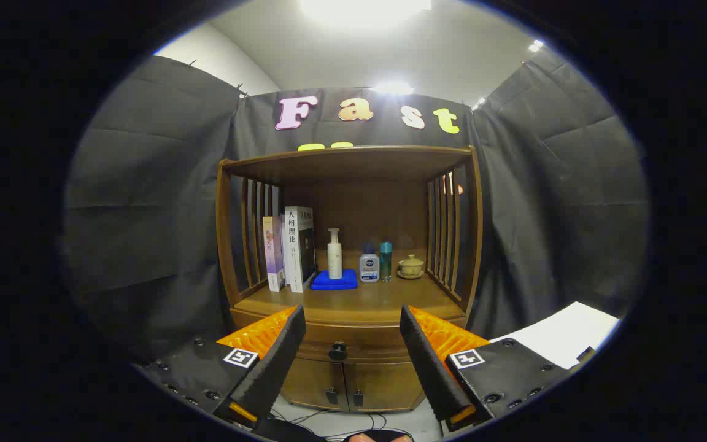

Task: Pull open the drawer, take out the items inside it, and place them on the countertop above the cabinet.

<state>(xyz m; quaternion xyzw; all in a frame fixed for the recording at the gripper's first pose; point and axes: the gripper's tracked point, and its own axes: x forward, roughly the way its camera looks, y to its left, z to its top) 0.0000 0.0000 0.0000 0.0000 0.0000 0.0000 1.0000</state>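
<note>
A brown wooden cabinet stands ahead against the black cloth. Its drawer (353, 344) is closed, with a dark round knob (337, 351) on its front. My gripper (351, 325) is open, some way in front of the drawer, and the knob shows in the gap between the fingers, a little below their tips. Nothing is held. The countertop (353, 301) above the drawer is a wooden shelf surface. What lies inside the drawer is hidden.
On the countertop stand two books (292, 248), a white pump bottle (334, 253) on a blue cloth (335, 280), two small bottles (375, 263) and a lidded cup (410, 266). Two closed doors (353, 383) sit below the drawer. Cables lie on the floor. A white sheet (565, 334) lies to the right.
</note>
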